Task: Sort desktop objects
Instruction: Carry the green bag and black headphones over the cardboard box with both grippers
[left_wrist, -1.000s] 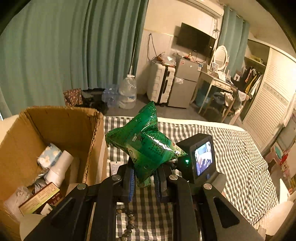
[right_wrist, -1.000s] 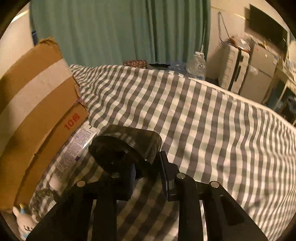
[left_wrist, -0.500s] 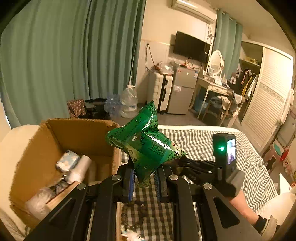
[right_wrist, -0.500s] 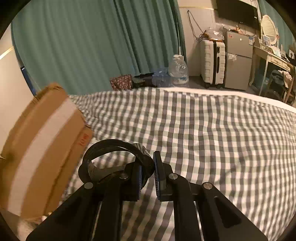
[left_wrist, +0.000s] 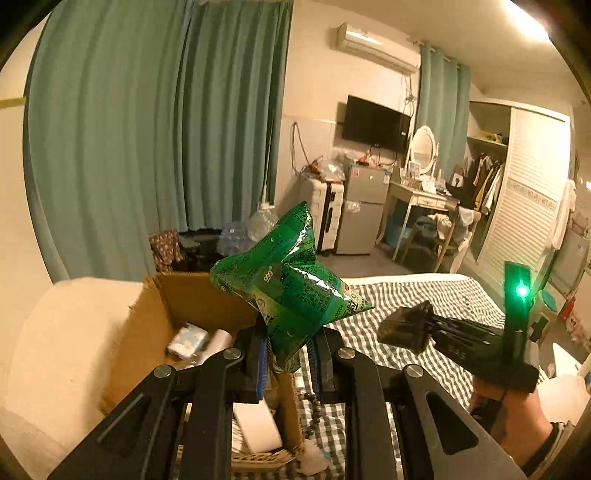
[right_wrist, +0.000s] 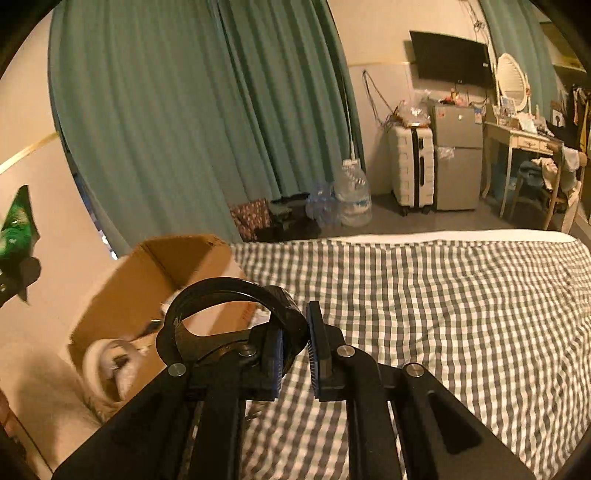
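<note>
A crumpled green foil packet (left_wrist: 291, 291) stands up between the pads of my left gripper (left_wrist: 288, 350), which is shut on its lower end, above the near right corner of an open cardboard box (left_wrist: 147, 332). My right gripper (right_wrist: 295, 339) is shut on the wall of a dark translucent round cup (right_wrist: 284, 306), held over the checked bedsheet just right of the box (right_wrist: 147, 280). In the left wrist view the right gripper (left_wrist: 428, 325) shows at the right with the cup (left_wrist: 402, 328) at its tip. At the far left edge of the right wrist view is the packet (right_wrist: 16, 225).
The box holds a tissue pack (left_wrist: 186, 339), a white roll (left_wrist: 221, 338) and other items. A bead bracelet (left_wrist: 314, 410) lies on the checked sheet (right_wrist: 443, 314). A cream cushion (left_wrist: 55, 350) flanks the box. A person's hand (left_wrist: 517, 417) holds the right gripper.
Both grippers have risen with what they hold, so the box and bed now sit lower in view. The right jaws have tightened on the cup's wall.
</note>
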